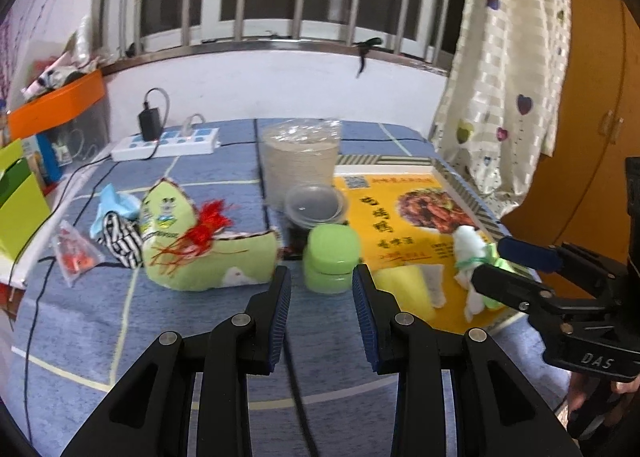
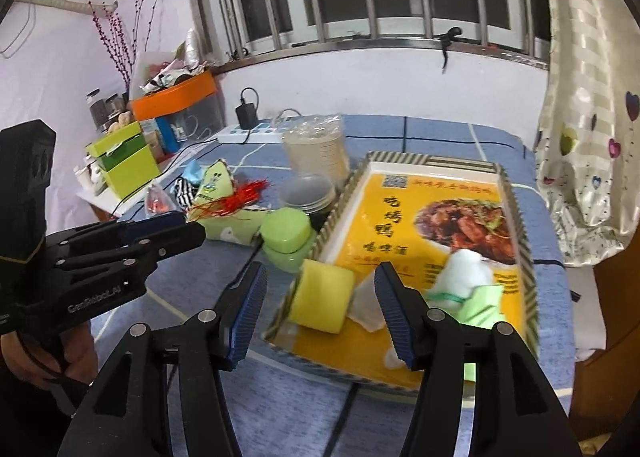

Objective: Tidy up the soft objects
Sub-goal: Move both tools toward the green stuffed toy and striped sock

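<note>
A yellow tray [image 1: 404,181] [image 2: 516,209] lies on the blue bedspread. In it lie a yellow sponge [image 2: 322,295] [image 1: 402,285], a white triangular pad [image 2: 366,307] and a white and green soft toy [image 2: 466,279] [image 1: 474,257]. A green cloth pouch with red tassels [image 1: 200,253] [image 2: 224,213], a striped cloth [image 1: 120,237] and a light blue cloth [image 1: 114,203] lie left of the tray. My left gripper [image 1: 322,297] is open and empty, in front of a green jar [image 1: 330,257]. My right gripper [image 2: 320,297] is open, its fingers either side of the sponge and pad.
A clear cup [image 1: 300,161] and a small lidded tub [image 1: 316,203] stand behind the green jar. A power strip [image 1: 166,143] with cables lies at the back. A green box [image 2: 124,165] and an orange bin [image 2: 176,97] stand left. A curtain [image 1: 504,77] hangs right.
</note>
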The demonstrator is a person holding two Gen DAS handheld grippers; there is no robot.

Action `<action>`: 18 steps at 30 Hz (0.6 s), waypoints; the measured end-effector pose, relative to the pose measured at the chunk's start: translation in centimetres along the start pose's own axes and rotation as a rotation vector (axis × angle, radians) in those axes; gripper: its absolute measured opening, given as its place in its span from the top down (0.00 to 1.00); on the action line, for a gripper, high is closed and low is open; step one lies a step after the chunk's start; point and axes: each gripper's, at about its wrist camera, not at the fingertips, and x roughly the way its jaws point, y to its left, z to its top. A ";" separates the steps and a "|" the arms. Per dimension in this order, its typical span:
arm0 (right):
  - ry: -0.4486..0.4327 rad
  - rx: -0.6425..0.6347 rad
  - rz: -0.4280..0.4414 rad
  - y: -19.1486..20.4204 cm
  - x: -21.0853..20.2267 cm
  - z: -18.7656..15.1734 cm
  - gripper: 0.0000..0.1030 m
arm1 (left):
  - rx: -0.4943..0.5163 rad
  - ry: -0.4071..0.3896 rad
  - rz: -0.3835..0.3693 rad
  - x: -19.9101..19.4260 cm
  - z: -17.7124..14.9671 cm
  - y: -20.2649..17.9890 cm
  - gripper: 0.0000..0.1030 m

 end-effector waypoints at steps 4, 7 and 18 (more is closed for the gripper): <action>0.012 -0.008 0.013 0.5 0.7 0.7 0.45 | -0.030 0.009 0.025 0.4 0.0 1.7 0.70; 0.020 -0.032 0.023 1.2 1.3 1.2 0.45 | -0.046 0.007 0.036 0.4 0.1 2.6 0.70; 0.058 -0.085 0.063 3.4 3.8 2.0 0.45 | -0.075 0.023 0.066 1.7 0.3 4.8 0.70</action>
